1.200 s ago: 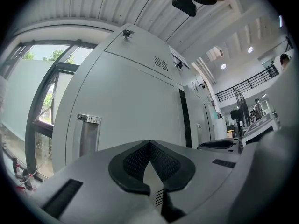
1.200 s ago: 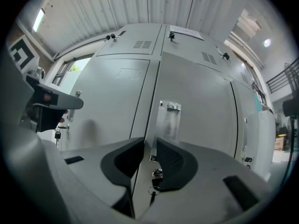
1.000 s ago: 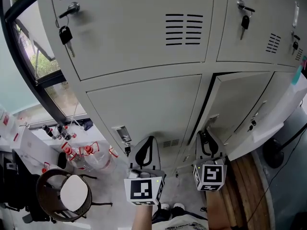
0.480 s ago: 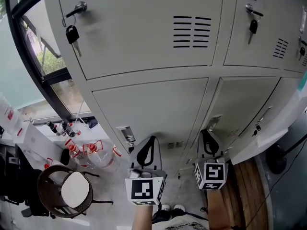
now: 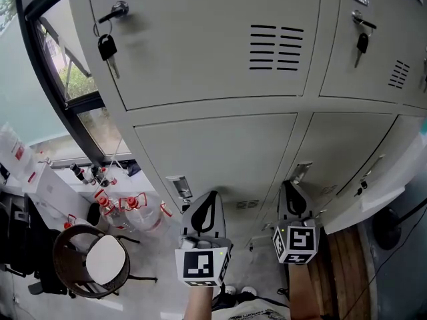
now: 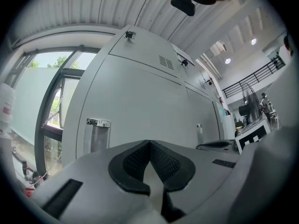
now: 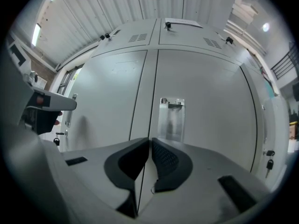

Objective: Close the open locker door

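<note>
Looking at the locker door (image 5: 343, 155) in the lower row, just right of the middle post: now lying flush with its neighbours, showing no dark gap along its handle side. Comparing with 1 second ago: then standing ajar, with a black slit running down that same side; half a second ago almost shut; now shut, as far as the head view is telling. Meaning, by judgement, the main push being already done.

Holding the right gripper (image 5: 289, 187) level and just in front of the handle (image 5: 301, 172), aiming at the seam beside it. Having just been closing its jaws, now clenched together with nothing between them. Not being able to tell whether the tips are touching the metal.

Holding the left gripper (image 5: 211, 195) clenched and empty too, pointing at the neighbouring door (image 5: 213, 149) near its handle (image 5: 179, 187), well apart from the task's door.

Remaining only, probably, checking that the latch is catching; perhaps giving 1 more light press near the handle. Risking otherwise the door springing back open.
</note>
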Demonstrator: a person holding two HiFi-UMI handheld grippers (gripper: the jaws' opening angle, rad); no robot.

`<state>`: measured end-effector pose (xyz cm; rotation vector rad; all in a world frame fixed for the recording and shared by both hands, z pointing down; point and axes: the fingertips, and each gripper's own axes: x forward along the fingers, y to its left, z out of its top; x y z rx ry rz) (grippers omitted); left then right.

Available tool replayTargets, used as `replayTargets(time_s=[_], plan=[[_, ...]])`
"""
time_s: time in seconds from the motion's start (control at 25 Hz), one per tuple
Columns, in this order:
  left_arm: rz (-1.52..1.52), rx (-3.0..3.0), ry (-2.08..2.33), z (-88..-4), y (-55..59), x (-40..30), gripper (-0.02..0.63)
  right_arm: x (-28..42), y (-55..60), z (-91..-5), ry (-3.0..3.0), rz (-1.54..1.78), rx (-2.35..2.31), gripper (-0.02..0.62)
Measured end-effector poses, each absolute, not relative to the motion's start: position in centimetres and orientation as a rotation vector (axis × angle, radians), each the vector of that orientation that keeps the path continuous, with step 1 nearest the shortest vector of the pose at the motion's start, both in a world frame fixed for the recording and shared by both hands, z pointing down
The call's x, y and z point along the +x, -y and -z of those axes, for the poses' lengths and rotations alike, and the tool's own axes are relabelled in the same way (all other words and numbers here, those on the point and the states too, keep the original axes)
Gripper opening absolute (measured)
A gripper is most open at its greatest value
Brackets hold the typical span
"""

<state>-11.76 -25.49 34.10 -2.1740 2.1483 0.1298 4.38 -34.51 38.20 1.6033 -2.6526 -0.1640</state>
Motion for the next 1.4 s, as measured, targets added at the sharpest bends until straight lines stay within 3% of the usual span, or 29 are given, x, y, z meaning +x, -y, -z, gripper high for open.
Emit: replayTargets(time_s=[1.4], plan=[[-0.194, -2.175, -2.105, -32.4, 23.1, -10.8, 0.000, 9.3, 28.1, -33.1, 2.722, 0.152, 1.734, -0.005]])
